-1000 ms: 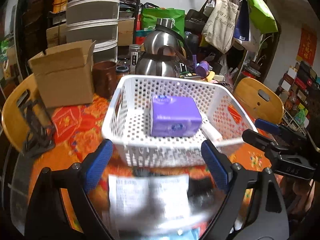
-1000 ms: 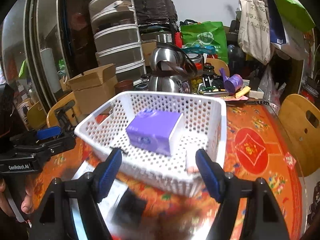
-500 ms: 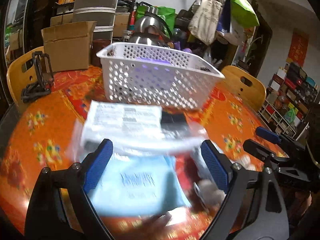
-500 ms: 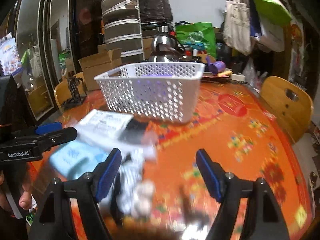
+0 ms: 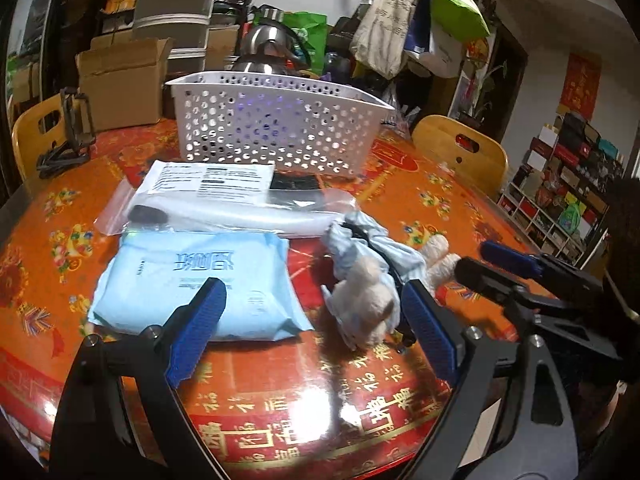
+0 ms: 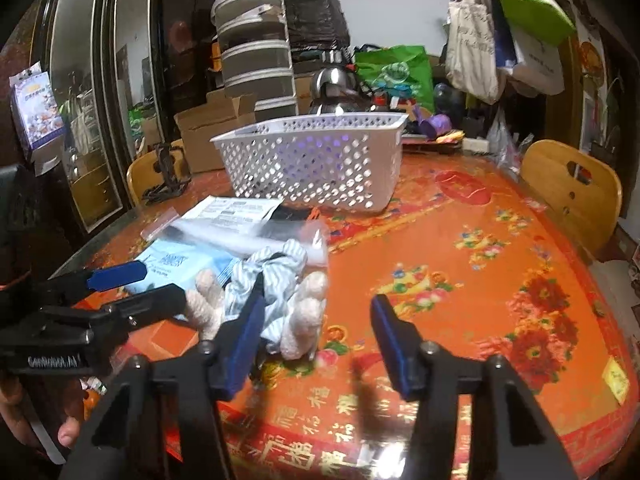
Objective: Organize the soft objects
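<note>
A white perforated basket point(image 5: 276, 128) stands at the far side of the table with a purple tissue pack point(image 5: 256, 114) inside, seen through the holes. In front of it lie a clear zip bag with a printed sheet point(image 5: 216, 200), a light blue wipes pack point(image 5: 196, 280) and a plush toy in striped cloth point(image 5: 368, 276). My left gripper point(image 5: 312, 316) is open and empty, low over the table between the wipes pack and the toy. My right gripper point(image 6: 316, 332) is open and empty, its left finger beside the plush toy point(image 6: 280, 296).
The round table has a red-orange patterned cloth point(image 6: 480, 280). A cardboard box point(image 5: 120, 80), kettles point(image 5: 264, 48) and stacked drawers point(image 5: 176, 8) stand behind the basket. Wooden chairs point(image 6: 572, 188) flank the table. A black clamp point(image 5: 68, 132) sits at the left edge.
Both grippers have pulled back from over the basket and dropped low toward the near table edge. The wipes pack, zip bag and plush toy have come into view.
</note>
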### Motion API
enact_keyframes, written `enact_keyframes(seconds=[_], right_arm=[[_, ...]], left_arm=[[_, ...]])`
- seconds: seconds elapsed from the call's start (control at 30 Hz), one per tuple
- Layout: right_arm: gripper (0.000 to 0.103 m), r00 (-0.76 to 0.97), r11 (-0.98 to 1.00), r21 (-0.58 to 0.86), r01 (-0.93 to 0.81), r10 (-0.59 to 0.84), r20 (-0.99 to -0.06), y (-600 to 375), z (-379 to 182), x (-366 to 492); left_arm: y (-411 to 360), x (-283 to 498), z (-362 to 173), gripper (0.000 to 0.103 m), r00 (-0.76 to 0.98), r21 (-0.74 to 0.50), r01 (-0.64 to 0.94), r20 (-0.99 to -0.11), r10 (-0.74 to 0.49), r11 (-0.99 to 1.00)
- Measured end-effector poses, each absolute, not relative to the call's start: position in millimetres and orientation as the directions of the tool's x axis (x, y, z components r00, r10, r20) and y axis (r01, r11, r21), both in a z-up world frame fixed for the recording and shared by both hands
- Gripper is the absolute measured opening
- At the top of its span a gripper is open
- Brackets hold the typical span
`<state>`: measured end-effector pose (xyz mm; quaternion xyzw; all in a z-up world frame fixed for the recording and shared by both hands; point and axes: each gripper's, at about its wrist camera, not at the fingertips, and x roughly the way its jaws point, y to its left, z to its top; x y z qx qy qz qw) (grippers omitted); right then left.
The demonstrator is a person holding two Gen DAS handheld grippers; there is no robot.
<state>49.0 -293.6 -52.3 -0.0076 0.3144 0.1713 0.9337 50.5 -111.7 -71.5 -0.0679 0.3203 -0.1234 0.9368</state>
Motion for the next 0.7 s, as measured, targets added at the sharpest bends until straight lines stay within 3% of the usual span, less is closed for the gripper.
enact_keyframes(seconds=[0.03,0.1,0.27,0.4,0.47,0.7], right_arm=[[0.044,0.736,0.939,0.1,-0.328,0.321,-0.596,-292,-55,51],[0.034,0.722,0.936,0.113,-0.334,0.331,-0.608,-290,-60,55],[0.026,0.712,0.932,0.134,-0.338,0.346,-0.611,-287,-64,56],[0.015,0.705,0.928,0.143,-0.345,0.357,-0.612,-287,-64,56],[0.013,0.703,0.927,0.143,-0.346,0.357,-0.615,-287,-65,56],[0.012,0.706,0.924,0.153,-0.351,0.368,-0.605,-286,-63,51]], left_arm=[[-114,51,-72,0.085,0.763,-0.202,0.196,-0.583,-0.278,0.96],[-119,51,-74,0.07,0.76,-0.191,0.201,-0.589,-0.276,0.961],[-124,56,-79,0.046,0.739,-0.196,0.228,-0.602,-0.301,0.954],[-129,57,-80,0.019,0.723,-0.206,0.268,-0.603,-0.338,0.941],[-132,56,-80,0.014,0.718,-0.205,0.288,-0.601,-0.352,0.936],[-127,55,-76,0.012,0.722,-0.224,0.291,-0.586,-0.368,0.93]])
